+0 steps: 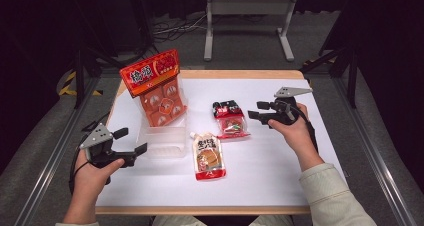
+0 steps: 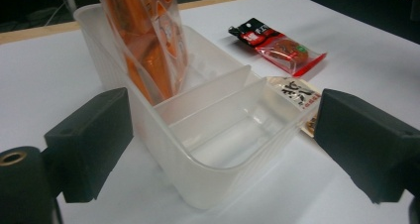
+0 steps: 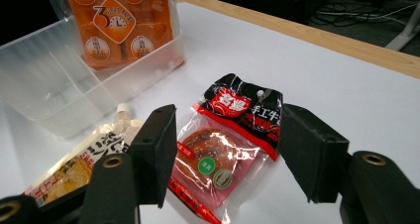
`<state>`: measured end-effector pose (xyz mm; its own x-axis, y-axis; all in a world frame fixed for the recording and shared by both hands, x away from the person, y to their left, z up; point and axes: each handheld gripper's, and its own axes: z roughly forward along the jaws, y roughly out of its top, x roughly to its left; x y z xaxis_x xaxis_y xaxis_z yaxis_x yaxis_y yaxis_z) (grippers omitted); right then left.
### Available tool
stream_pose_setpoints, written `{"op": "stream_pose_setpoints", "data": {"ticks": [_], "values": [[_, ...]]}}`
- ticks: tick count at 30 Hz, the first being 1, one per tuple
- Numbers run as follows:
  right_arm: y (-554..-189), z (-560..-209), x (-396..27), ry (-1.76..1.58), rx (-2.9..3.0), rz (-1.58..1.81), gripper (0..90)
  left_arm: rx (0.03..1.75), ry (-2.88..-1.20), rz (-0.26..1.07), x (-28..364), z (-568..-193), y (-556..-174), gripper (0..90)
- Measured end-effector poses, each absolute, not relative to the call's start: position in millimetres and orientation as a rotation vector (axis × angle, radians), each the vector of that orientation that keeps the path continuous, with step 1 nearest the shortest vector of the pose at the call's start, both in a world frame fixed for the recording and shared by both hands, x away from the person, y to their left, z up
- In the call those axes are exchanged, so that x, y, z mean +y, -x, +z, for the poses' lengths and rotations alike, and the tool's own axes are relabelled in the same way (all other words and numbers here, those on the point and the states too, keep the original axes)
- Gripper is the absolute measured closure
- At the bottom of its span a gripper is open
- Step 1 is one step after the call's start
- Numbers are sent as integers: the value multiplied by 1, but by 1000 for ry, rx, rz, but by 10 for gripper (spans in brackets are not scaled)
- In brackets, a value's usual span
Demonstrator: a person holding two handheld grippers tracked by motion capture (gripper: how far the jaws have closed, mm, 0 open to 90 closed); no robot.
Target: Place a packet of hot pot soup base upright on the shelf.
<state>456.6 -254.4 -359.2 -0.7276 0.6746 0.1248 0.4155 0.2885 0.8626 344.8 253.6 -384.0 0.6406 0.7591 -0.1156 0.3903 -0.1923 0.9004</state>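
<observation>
The red-and-black snack packet (image 3: 228, 144), flat and clear-windowed, lies untouched between the right tool's (image 3: 225, 157) apart jaws.

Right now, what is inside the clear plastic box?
The clear plastic box holds an orange snack bag standing upright in its far compartment. The nearer compartments look empty. The bag's bottom edge is blurred behind the frosted wall.

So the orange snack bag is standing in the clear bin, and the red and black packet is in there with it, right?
Not quite. The orange snack bag does stand in the clear bin, but the red and black packet lies flat on the white table, outside the bin. The high view shows it.
</observation>
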Motion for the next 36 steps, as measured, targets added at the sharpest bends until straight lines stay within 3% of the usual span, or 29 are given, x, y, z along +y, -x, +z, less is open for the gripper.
{"op": "stream_pose_setpoints", "data": {"ticks": [18, 36], "values": [[-510, -385, -228, -1095, 2318, 1344, 404, 915, -1815, 432, 252, -387, -347, 89], [-540, -414, -208, -1169, 2332, 1287, 365, 913, -1821, 422, 253, -389, -346, 88]]}}
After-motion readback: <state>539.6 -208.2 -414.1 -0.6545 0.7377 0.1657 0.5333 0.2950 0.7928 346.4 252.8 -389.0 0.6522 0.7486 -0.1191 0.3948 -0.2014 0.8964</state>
